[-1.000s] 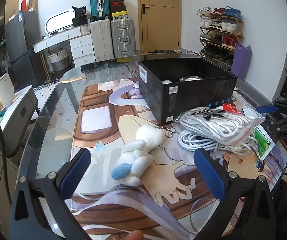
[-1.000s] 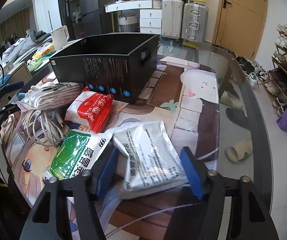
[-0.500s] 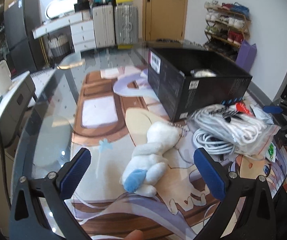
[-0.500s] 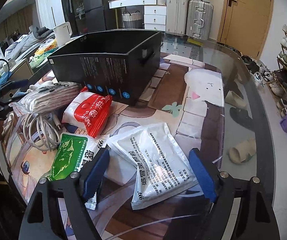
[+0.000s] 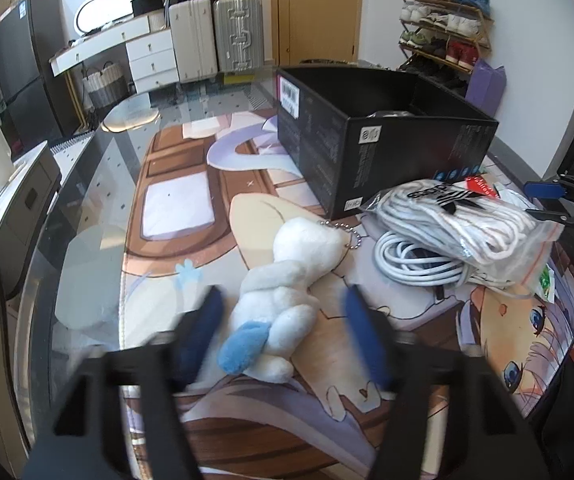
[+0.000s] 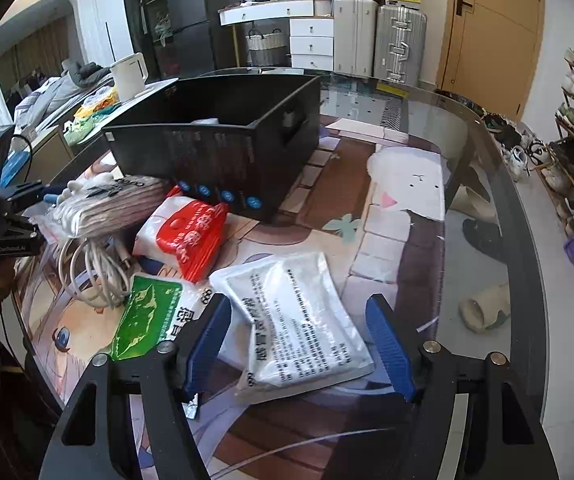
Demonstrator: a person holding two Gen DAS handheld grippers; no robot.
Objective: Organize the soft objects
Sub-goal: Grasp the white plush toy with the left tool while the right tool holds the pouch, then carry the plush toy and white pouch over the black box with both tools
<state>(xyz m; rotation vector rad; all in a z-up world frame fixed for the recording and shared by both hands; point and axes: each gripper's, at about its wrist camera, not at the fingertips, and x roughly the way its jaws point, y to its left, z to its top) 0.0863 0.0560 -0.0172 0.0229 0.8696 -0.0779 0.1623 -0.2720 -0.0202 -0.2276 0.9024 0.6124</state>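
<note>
A white plush toy (image 5: 287,288) with a blue tail and a bead chain lies on the printed mat. My left gripper (image 5: 283,336) is open, its blurred blue fingers on either side of the toy's lower end. A black open box (image 5: 383,136) stands behind it, also in the right wrist view (image 6: 223,152). My right gripper (image 6: 299,344) is open, its fingers on either side of a silver-white pouch (image 6: 295,320) lying flat. Beside it lie a green packet (image 6: 147,320) and a red-and-white packet (image 6: 191,236).
A bag of white rope (image 5: 459,220) rests on a coiled white cable (image 5: 411,260) next to the box. The glass table's rim (image 6: 519,240) curves on the right. Suitcases, drawers, a door and a shoe rack stand beyond.
My left gripper has moved forward over the plush toy and its fingers have come closer together around it. My right gripper has narrowed slightly around the silver-white pouch.
</note>
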